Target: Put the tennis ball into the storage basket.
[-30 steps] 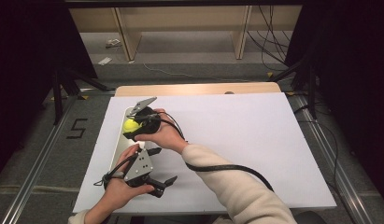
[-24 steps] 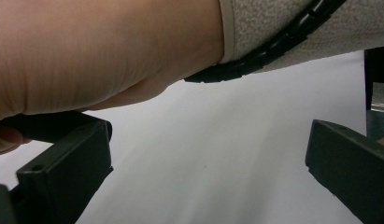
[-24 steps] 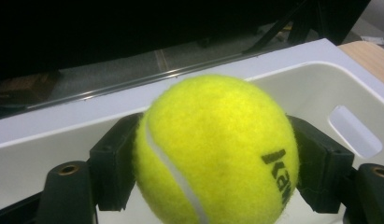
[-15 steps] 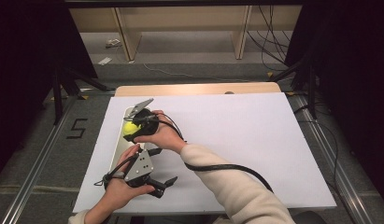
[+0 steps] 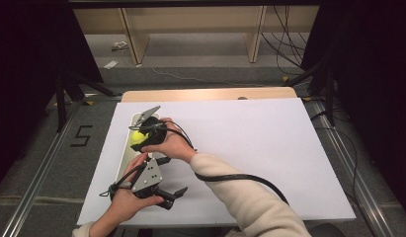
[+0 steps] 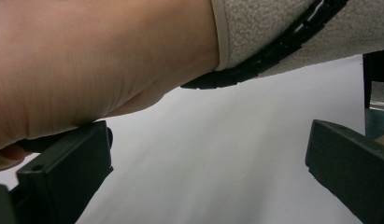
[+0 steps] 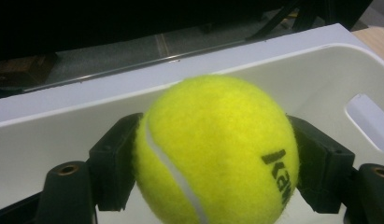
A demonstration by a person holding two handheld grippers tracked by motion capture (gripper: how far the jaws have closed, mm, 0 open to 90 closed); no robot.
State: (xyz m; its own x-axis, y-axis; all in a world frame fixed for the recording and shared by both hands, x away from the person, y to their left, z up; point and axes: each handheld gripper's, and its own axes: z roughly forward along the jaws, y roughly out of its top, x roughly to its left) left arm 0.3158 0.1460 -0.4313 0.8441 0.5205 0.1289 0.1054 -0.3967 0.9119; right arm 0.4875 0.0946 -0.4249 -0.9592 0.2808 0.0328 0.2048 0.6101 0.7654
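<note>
Just one tennis ball (image 7: 217, 151), pinched by the right tongs (image 7: 213, 158) over one white tray (image 7: 320, 74). Left tongs (image 6: 203, 177) were spread empty, right wrist crossing just above them.

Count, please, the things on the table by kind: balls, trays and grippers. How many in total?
Tennis ball: 1, yellow, clamped by the right gripper over the tray.
White tray: 1.
Grippers: 2, the right gripper and the left gripper, whose fingers stand apart.
Total: 4.
</note>
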